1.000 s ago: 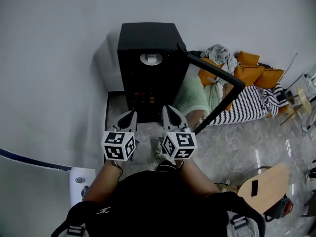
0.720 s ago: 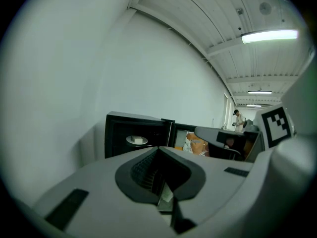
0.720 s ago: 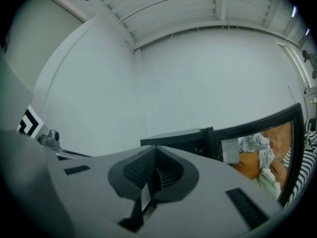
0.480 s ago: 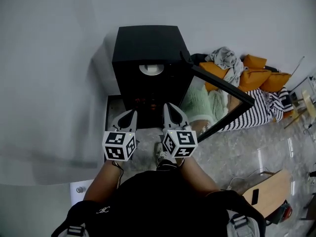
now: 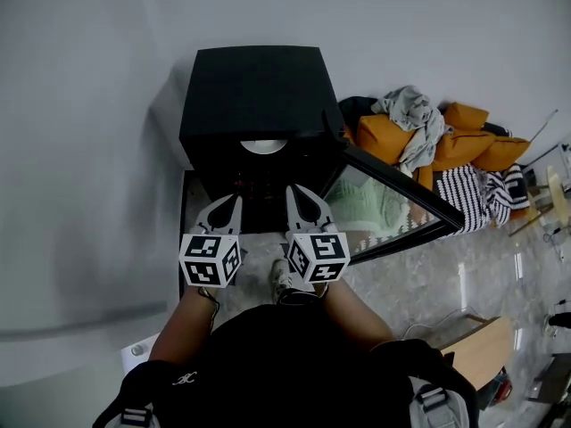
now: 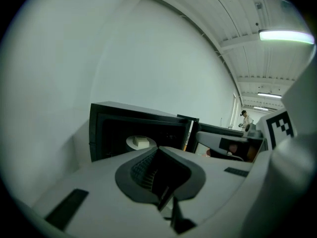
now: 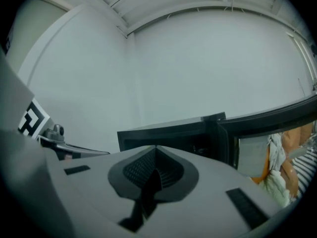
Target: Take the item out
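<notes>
— What is shown to have changed in the head view?

— The black cabinet (image 5: 254, 87) is seen larger and lower in the frame than a second ago. The white plate (image 5: 264, 146) inside is now half covered by the front edge of the top, so an approach is implied. The glass door (image 5: 393, 208) is swung out to the right of centre. The left gripper (image 5: 234, 205) and right gripper (image 5: 294, 194) are held side by side just before the opening, at the same spot in the frame as before.

— And the left gripper view?

— Its jaws are seen pressed together, with nothing between them. The plate is framed just above them, left of centre, with a pale item (image 6: 142, 142) lying on it (perhaps a small block; it is too small to be told).

— The right gripper view?

— Much the same is shown: pads closed on nothing, with the cabinet's upper edge beyond. The item is judged not yet reached, and a gripper would have to be spread first.
</notes>
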Tool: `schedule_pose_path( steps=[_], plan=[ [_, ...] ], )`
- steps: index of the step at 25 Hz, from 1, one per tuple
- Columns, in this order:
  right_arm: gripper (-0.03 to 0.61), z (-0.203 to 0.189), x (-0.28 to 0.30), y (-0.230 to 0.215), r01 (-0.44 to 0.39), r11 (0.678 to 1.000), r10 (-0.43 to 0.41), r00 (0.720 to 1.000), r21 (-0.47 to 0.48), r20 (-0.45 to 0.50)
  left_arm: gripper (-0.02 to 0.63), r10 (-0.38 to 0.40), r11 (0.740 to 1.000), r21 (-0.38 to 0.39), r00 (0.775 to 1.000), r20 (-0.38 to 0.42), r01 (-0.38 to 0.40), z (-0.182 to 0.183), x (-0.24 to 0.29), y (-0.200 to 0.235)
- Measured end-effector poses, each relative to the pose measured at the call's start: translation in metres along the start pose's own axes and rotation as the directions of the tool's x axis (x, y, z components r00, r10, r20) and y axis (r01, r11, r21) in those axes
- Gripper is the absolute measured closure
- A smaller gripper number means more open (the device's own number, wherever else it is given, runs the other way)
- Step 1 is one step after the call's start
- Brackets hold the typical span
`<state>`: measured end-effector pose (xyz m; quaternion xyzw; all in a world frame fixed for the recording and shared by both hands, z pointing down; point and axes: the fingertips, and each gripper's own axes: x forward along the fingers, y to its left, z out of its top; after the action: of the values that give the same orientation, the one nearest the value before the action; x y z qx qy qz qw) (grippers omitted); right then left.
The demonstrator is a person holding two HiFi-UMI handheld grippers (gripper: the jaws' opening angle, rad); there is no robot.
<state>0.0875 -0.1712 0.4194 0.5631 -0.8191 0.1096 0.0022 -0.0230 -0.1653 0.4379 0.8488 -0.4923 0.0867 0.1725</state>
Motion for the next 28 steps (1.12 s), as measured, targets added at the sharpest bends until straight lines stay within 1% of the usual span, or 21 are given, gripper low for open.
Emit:
schedule_pose_path(
  steps=[4,10,13,18,23,25,28],
  plan=[
    [0.571,-0.003,0.029,-0.018,-0.013,1.000,0.013,1.000,0.006,-0.020,0.604,0.020,1.000,-0.014,1.000,-0.012,-0.020,0.005,0.030,0.009],
    [0.571,-0.022,0.066,-0.041,-0.036,0.999,0.038,0.996,0.034,-0.075,0.604,0.045,0.999,-0.026,0.999,-0.025,-0.045,0.011,0.064,0.015],
    [0.571,-0.035,0.079,-0.050,-0.039,0.998,0.045,0.993,0.054,-0.108,0.604,0.062,0.998,-0.014,0.997,-0.045,-0.063,0.005,0.074,0.014],
    [0.571,-0.045,0.092,-0.059,-0.004,0.999,0.010,0.994,0.052,-0.110,0.604,0.086,0.996,-0.009,0.994,-0.072,-0.087,-0.003,0.078,0.015],
    [0.571,-0.049,0.104,-0.060,0.030,0.997,-0.023,0.993,0.064,-0.113,0.604,0.092,0.995,-0.018,0.993,-0.079,-0.093,-0.004,0.075,0.031],
    [0.570,-0.052,0.110,-0.058,0.055,0.996,-0.046,0.992,0.074,-0.114,0.604,0.077,0.997,-0.013,0.994,-0.078,-0.078,-0.003,0.073,0.038],
    [0.569,-0.059,0.118,-0.059,0.126,0.988,-0.115,0.986,0.089,-0.120,0.604,0.031,0.999,-0.003,0.996,-0.087,-0.032,-0.004,0.068,0.045]
  ],
)
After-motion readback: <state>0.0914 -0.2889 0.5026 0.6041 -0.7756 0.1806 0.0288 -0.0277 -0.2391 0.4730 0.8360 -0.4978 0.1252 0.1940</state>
